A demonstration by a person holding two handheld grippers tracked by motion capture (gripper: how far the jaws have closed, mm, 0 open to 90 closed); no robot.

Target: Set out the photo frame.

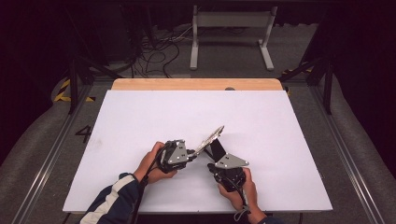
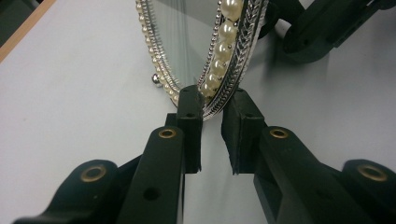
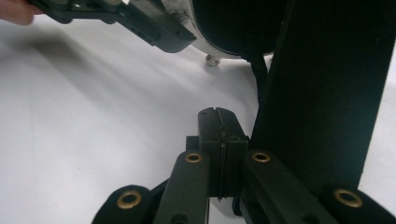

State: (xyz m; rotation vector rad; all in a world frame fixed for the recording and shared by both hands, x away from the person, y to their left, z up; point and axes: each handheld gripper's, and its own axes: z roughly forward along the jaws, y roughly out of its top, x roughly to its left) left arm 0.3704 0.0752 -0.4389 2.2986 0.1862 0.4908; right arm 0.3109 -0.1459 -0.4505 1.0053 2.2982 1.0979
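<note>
Near surface centre, toward 6 o'clock: pearl-rimmed mirror tilted up on black back stand. Left gripper at its 9 o'clock; fingers straddle lower rim, whether pads press yet, cannot tell. Right gripper at 5 o'clock behind stand, fingers closed, empty. Mirror likely light, rigid; glass fragile, beaded metal rim slippery. Best hold: rim edge or stand. White surface otherwise bare; wooden strip at 12 o'clock. Stand and right gripper crowd rear approach.

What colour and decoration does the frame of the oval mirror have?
Silver braided metal with a row of cream pearls, on the mirror frame; the left gripper view shows it best.
</note>
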